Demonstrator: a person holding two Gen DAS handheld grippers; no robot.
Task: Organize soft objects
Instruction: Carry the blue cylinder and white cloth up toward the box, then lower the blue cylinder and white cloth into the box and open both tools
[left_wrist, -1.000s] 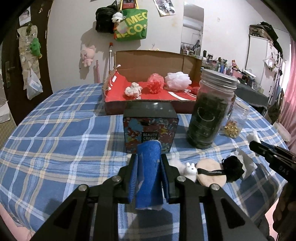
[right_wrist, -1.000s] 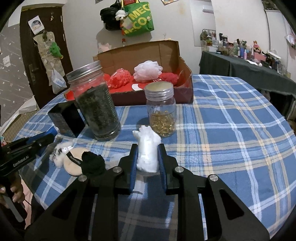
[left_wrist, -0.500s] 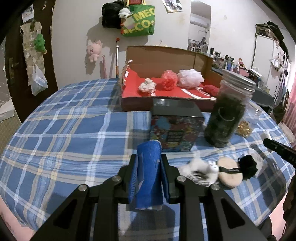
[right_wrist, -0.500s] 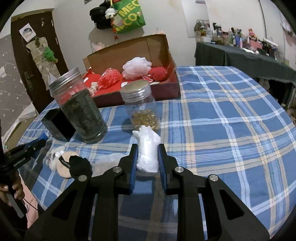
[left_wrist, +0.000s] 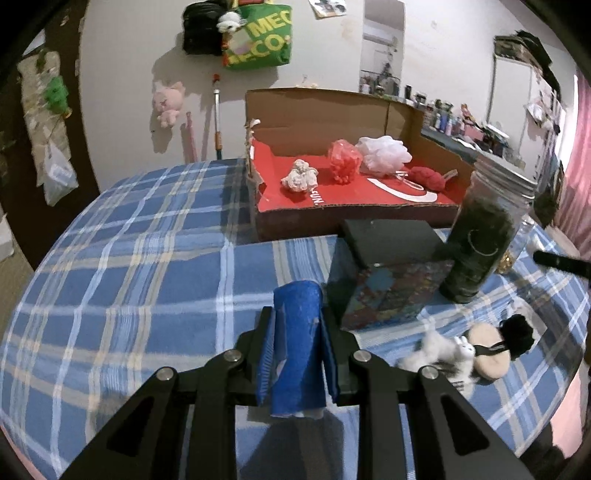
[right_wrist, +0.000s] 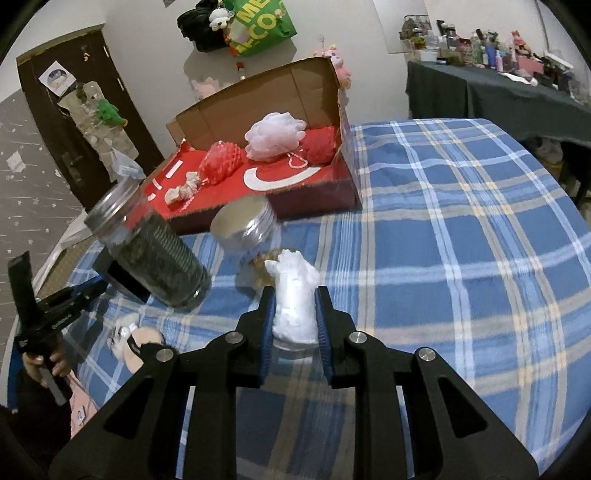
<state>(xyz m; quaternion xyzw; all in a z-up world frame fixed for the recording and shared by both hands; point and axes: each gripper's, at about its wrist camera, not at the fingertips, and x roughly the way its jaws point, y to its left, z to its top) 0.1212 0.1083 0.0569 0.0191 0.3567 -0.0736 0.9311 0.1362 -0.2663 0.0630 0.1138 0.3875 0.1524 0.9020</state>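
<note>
Carrying soft items toward the box (left_wrist: 354, 206), the left claw (left_wrist: 297, 332) grips a blue cloth (left_wrist: 298, 343); the right claw (right_wrist: 293, 317) pinches white fluff (right_wrist: 295, 295).

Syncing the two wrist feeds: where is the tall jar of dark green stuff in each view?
Left wrist: tall jar at right of centre, upright, beside the patterned tin, in front of the red box's near right corner.
Right wrist: tall jar at left of centre, looking tilted, left of the small gold-filled jar.
Shared landmark: red cardboard box, behind the jar in both.
</note>
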